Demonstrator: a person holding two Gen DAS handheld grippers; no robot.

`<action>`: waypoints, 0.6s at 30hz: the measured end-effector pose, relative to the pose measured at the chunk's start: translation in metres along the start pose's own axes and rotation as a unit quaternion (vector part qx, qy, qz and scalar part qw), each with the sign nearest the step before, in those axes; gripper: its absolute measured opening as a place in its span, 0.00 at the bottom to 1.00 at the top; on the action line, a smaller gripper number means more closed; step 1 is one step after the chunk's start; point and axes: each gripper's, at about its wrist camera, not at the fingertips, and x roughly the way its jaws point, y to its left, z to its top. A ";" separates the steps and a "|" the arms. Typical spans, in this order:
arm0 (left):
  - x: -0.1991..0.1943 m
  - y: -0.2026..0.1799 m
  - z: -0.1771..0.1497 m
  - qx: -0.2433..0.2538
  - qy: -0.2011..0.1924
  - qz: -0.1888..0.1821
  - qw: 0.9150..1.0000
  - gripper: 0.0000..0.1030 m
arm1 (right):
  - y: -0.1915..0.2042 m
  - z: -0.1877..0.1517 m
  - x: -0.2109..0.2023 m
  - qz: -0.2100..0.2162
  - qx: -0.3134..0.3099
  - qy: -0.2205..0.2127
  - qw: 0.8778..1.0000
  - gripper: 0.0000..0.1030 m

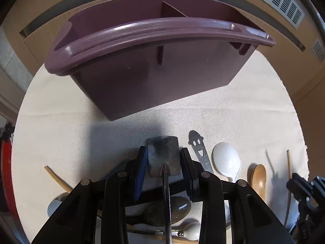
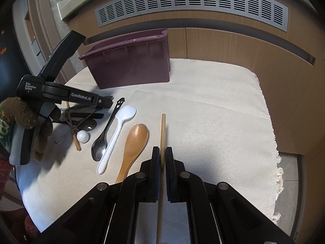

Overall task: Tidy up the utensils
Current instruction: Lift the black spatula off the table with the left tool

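Step in hand: sorting loose utensils from the cream woven cloth (image 2: 203,105) on the counter into the plum plastic divided caddy (image 1: 154,65).
Left gripper (image 1: 163,158): jaws stand wide apart, either side of the dark flat metal spatula (image 1: 163,154); the pads flank its blade without pressing it. No earlier view is at hand, so I judge only that this is an ungripped straddle.
Right gripper (image 2: 162,157): jaws clamped on the thin wooden chopstick (image 2: 163,130), which runs up between the pads, its tip pointing toward the caddy.
Where the utensils lie: the spatula rests on a heap of dark spoons near the cloth's left side. To its right lie a grey metal spoon with a smiley-face cut-out handle (image 1: 197,145), a white plastic spoon (image 1: 226,160) and a brown wooden spoon (image 1: 259,178), side by side.
Caddy: upright at the far edge of the cloth, well apart from the pile; a partition shows inside, and both visible compartments look empty.
Doing it well, left: the blade is broad and thin, so closing on its flat edges risks it twisting out; a lower grip on the narrow handle would likely hold truer.
Doing it well, right: carry the chopstick upright over the rim, then lower it into one compartment before releasing.
Risk: lifting the spatula may drag the tangled spoons beneath.
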 end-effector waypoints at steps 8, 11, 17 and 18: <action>-0.005 -0.012 -0.015 0.003 -0.031 0.017 0.999 0.32 | 0.004 0.003 -0.009 -0.011 -0.008 -0.023 1.000 0.06; -0.026 -0.003 -0.039 -0.011 -0.078 -0.020 0.997 0.32 | 0.005 0.003 -0.020 -0.017 -0.015 -0.044 0.999 0.06; -0.083 0.002 -0.076 -0.030 -0.181 -0.052 0.982 0.32 | 0.005 0.010 -0.033 0.000 -0.011 -0.068 0.998 0.05; -0.091 0.001 -0.080 -0.032 -0.194 -0.051 0.979 0.32 | 0.005 0.012 -0.034 0.006 -0.008 -0.072 0.997 0.05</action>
